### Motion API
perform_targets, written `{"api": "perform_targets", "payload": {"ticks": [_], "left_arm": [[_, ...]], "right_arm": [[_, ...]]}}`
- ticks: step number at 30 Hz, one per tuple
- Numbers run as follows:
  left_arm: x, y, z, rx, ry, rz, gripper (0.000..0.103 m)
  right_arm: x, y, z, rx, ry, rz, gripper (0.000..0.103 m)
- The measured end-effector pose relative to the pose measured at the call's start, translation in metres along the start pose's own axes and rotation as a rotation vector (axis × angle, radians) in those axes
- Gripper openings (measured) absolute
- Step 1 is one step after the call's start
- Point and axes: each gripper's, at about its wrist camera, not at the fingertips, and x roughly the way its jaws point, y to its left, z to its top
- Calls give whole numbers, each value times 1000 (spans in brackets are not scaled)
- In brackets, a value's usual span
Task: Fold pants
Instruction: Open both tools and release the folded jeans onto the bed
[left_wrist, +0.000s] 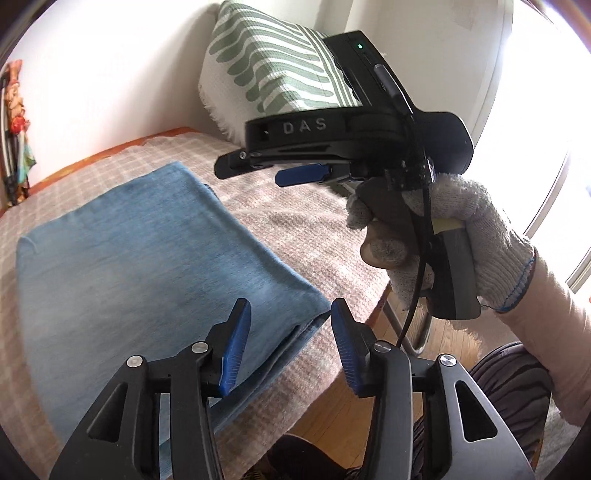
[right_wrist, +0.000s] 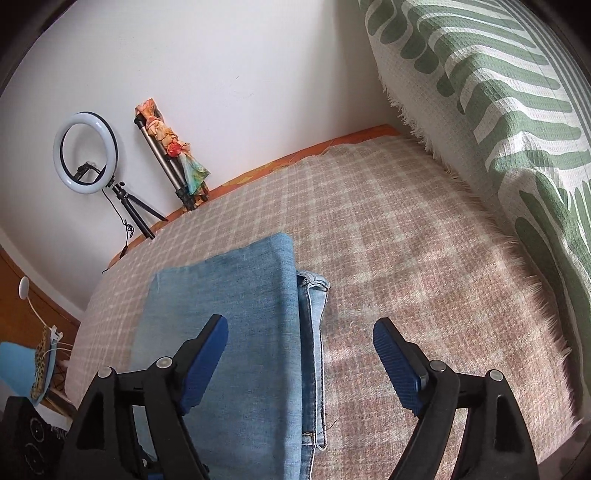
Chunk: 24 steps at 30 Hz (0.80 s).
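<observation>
The folded pants (right_wrist: 229, 332) lay flat on the checked blanket (right_wrist: 406, 258), at ten o'clock of the released left gripper (left_wrist: 291, 332), while the right gripper (right_wrist: 299, 350) hung spread above them, grasping nothing.

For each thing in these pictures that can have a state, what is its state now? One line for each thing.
Light blue denim pants: folded into a flat rectangle, lying on the checked beige blanket.
Left gripper: open, holding nothing, above the pants' edge.
Right gripper: wide open, holding nothing.
White ring light on a tripod: lit, standing upright.
Green-and-white patterned cushion: leaning at the blanket's far edge.
</observation>
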Motion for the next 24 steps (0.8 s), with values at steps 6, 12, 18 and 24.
{"api": "perform_targets", "payload": {"ticks": [6, 12, 18, 24], "left_arm": [[-39, 55, -7, -91, -6, 97, 58], [-60, 104, -19, -247, 15, 151, 63], [-52, 144, -27, -379, 49, 131, 66], [-32, 163, -31, -420, 91, 141, 66]], "right_arm": [[30, 6, -9, -44, 95, 44, 91], [57, 0, -13, -56, 157, 18, 91], [73, 0, -16, -66, 179, 35, 92], [75, 1, -16, -76, 154, 37, 96]]}}
